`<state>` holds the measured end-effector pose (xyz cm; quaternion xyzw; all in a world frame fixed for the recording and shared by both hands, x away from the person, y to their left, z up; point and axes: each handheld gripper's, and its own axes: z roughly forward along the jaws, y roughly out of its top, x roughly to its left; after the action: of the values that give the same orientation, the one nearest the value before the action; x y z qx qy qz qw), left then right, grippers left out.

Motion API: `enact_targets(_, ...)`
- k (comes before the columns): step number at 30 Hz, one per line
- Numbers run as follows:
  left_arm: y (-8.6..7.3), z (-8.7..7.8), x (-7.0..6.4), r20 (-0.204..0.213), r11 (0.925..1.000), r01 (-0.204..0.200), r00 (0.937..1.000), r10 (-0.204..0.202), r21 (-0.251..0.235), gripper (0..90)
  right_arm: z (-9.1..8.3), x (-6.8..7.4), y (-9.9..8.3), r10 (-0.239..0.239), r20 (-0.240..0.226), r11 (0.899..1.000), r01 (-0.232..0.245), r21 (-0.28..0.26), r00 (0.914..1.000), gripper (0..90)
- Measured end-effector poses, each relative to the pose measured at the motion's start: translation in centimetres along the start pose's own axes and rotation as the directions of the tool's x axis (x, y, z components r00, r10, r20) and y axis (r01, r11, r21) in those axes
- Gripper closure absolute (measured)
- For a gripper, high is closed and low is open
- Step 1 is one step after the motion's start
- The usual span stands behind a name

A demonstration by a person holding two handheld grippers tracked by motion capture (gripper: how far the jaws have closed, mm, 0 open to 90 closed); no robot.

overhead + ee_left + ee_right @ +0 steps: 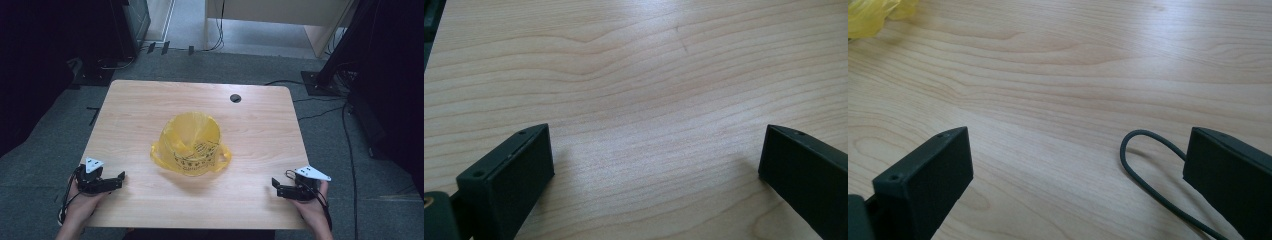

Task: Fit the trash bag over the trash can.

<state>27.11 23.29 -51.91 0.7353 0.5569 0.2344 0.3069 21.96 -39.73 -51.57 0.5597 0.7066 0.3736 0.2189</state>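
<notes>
Your left gripper (119, 178) rests at the near left corner of the worktop (250, 135), held in your left hand (82, 202), with its fingers (506, 182) spread wide apart and gripping nothing — in the left gripper view there is just bare wood grain between them. Your right gripper (274, 184) sits at the near right corner in your right hand (312, 207), and its fingers (923, 185) are likewise spread wide with nothing between them; a dark loop of cable (1143, 165) lies on the wood just beside the finger on the right of the right gripper view.

The yellow plastic bag (191, 144) stands in the middle of the worktop, roughly between your two grippers but farther from you and well apart from both. Its mouth gapes open toward the top, its handles splay out to either side, and black print shows on its near face. In the right gripper view, a corner of it shows at the upper left edge. A small round dark hole (235, 98) sits in the worktop near the far edge, beyond the bag — well clear of it.
</notes>
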Motion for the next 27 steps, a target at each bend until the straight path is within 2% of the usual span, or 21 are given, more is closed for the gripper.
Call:
enact_targets(12,0.0,0.0,0.0,0.0,1.0,0.0,1.0,0.0,0.001,0.8,-1.4,-0.6,-1.3,0.019,0.057,1.0,-0.019,0.002,0.9982,0.0)
enact_targets(16,0.0,0.0,0.0,0.0,1.0,0.0,1.0,0.0,0.001,0.8,-1.7,-0.9,-1.9,0.042,0.071,0.999,-0.041,-0.012,0.9966,0.0)
enact_targets(27,0.0,0.0,0.0,0.0,1.0,0.0,1.0,0.0,0.001,0.8,-2.6,-1.2,-2.8,0.05,0.104,0.998,-0.047,-0.031,0.9934,0.0)
